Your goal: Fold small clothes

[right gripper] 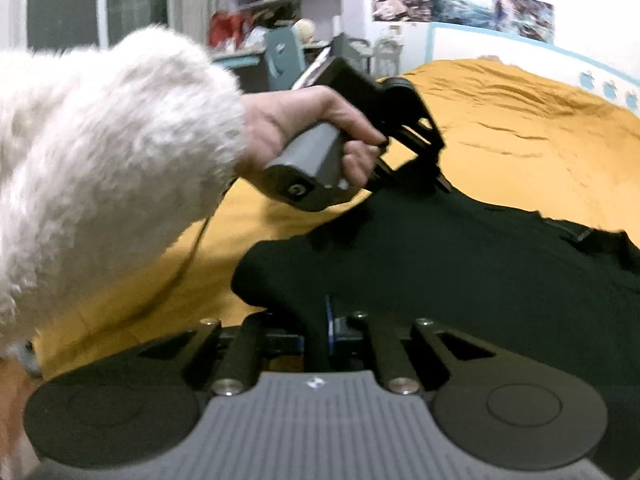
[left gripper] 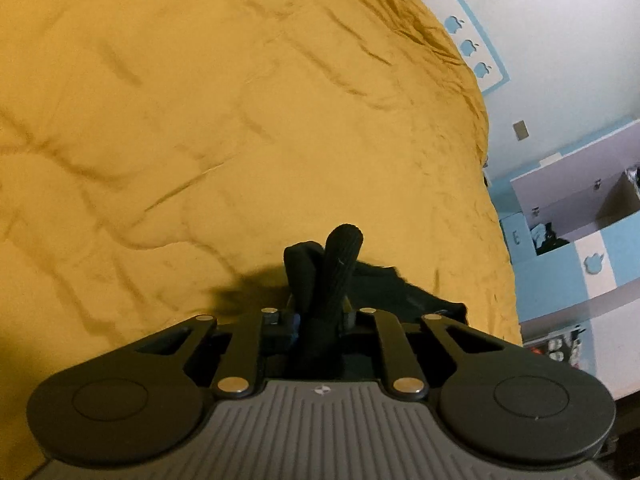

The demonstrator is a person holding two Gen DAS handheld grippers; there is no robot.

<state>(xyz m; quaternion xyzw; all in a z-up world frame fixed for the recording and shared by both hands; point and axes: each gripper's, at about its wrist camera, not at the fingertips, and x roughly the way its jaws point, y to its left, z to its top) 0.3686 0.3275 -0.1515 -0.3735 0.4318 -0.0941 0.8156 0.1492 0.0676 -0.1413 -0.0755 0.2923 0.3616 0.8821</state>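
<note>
we've got both claws clamped on the black garment (right gripper: 460, 280) | left gripper (left gripper: 324, 264) pinches far edge, right gripper (right gripper: 320, 320) near edge | cloth spread on yellow bedspread (left gripper: 200, 120), running rightward between us

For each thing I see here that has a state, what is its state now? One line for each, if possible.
Left tool: shut on the black garment, fabric bunched between its fingers.
Right tool: shut on the black garment's near edge.
Black garment: spread on the bed, not yet folded, pinched at two places.
Yellow bedspread: wrinkled, lying under the garment.
Left hand: gripping the left tool's handle.
</note>
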